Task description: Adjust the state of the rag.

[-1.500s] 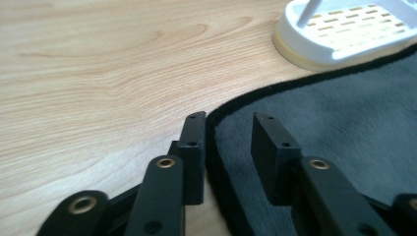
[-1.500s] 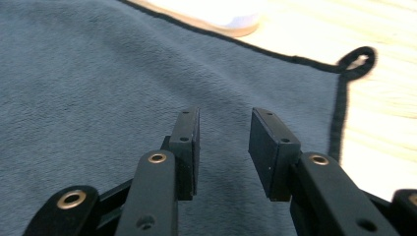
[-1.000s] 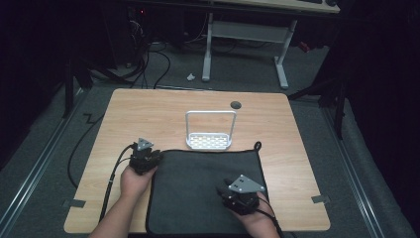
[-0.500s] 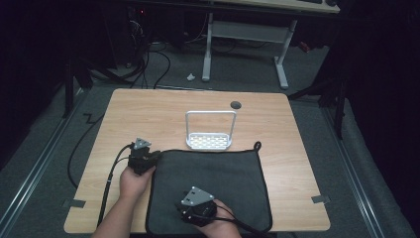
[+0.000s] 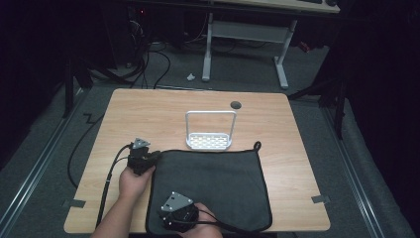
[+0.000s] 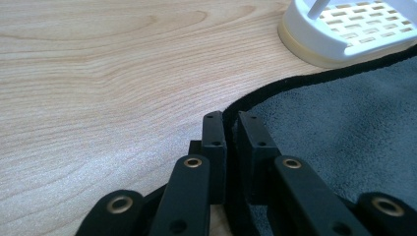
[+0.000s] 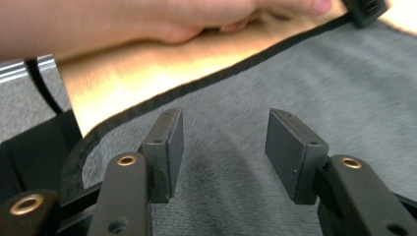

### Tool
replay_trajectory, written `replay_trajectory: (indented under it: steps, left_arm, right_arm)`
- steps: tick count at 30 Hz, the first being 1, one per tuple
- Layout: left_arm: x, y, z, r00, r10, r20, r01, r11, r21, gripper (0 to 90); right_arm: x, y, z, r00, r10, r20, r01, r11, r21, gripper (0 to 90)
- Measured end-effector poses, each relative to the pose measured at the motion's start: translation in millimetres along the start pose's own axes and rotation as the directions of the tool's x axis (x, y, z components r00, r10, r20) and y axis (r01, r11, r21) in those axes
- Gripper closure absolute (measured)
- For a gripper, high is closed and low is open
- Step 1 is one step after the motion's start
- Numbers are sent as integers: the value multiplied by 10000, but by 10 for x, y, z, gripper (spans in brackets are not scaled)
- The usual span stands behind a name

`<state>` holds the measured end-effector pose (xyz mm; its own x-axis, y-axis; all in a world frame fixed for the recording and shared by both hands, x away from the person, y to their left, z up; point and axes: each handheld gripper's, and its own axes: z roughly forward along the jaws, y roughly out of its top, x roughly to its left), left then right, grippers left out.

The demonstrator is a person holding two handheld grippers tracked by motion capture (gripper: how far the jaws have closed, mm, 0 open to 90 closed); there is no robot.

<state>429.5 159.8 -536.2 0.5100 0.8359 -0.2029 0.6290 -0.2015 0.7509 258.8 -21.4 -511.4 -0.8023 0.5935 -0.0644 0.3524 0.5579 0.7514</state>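
A dark grey cloth (image 5: 213, 188) with a black hem lies flat on the near half of the wooden table (image 5: 148, 114). My left gripper (image 5: 154, 157) sits at the cloth's far left corner. In the left gripper view its jaws (image 6: 231, 132) are shut on the hem of the cloth (image 6: 344, 118). My right gripper (image 5: 168, 222) hovers low over the cloth's near left corner. Its jaws (image 7: 223, 147) have just been opening and stand apart over the cloth (image 7: 319, 78), with nothing pinched between them. The person's left forearm (image 7: 123, 19) crosses just beyond.
A white rack (image 5: 209, 136) with a tall wire hoop stands just past the cloth's far edge, also close to my left gripper (image 6: 344, 34). A round cable hole (image 5: 236, 104) is at the table's far side. Cables trail off the near left edge.
My right gripper has travelled left along the cloth's near edge, from its right part to its left corner. The left gripper has stayed put on the far left corner.
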Motion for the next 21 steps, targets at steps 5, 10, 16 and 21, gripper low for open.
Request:
replay_trajectory:
  steps: [5,10,16,21]
  left_arm:
    - [16,0,-1,9999,-107,104,106,9999,5,823]
    - [31,-1,-3,9995,-228,224,228,9997,6,823]
    - [31,-4,-4,9994,-233,261,232,9997,9,822]
    - [29,-4,-5,9994,-234,245,233,9997,16,822]
  right_arm:
    - [-15,119,45,9994,206,-289,-210,9997,-154,483]
    - [20,187,302,9952,597,-778,-586,9982,158,459]
    - [125,167,467,9961,303,-827,-256,9981,566,497]
    - [119,154,439,9986,101,-522,-69,9980,621,657]
